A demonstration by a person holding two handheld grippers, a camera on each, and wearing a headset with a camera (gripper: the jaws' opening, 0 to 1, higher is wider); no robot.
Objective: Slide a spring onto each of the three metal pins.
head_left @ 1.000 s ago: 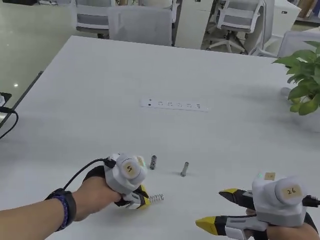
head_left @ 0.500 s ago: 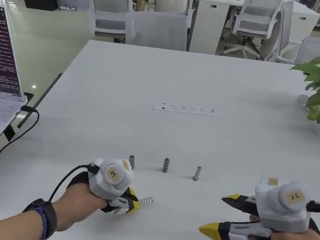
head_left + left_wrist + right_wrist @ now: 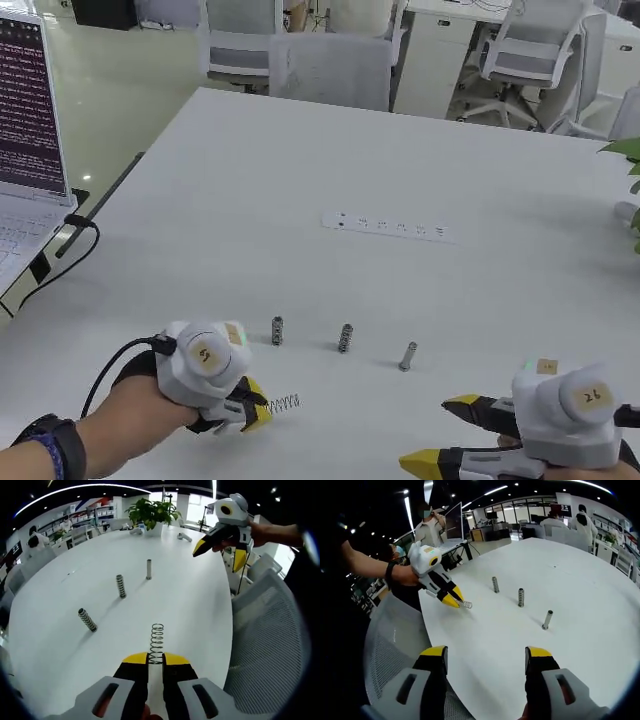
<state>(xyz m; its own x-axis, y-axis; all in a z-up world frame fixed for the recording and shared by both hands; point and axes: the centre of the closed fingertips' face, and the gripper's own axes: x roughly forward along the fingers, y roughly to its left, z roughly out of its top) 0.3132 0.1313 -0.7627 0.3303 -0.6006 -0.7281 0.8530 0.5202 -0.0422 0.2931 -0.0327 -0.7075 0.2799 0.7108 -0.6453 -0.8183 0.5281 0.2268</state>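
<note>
Yellow-tipped fingers of the left gripper [image 3: 155, 659] are pressed together on one end of a loose spring [image 3: 157, 641], so the coil sticks out ahead of them, free end foremost, low over the white counter [image 3: 250, 180]. Held by its tail like that, it seems meant to go open end first over the bare pin [image 3: 408, 356], which stands upright at the right end of a row of three. The two to the left of the bare pin, the middle pin [image 3: 345, 338] and the left pin [image 3: 277, 331], each already wear a coil, so this would be the last spring. It sits well left of the bare pin and nearer the person.

The right gripper [image 3: 440, 432] hangs near the bare pin, to its right and closer to the person, fingers wide apart and holding nothing; it looks idle. The way to the bare pin seems open, though the middle pin stands close to that path.

A power strip [image 3: 390, 226] lies well beyond the bare pin, and a laptop [image 3: 25, 150] sits far to its left, past the counter's edge.
</note>
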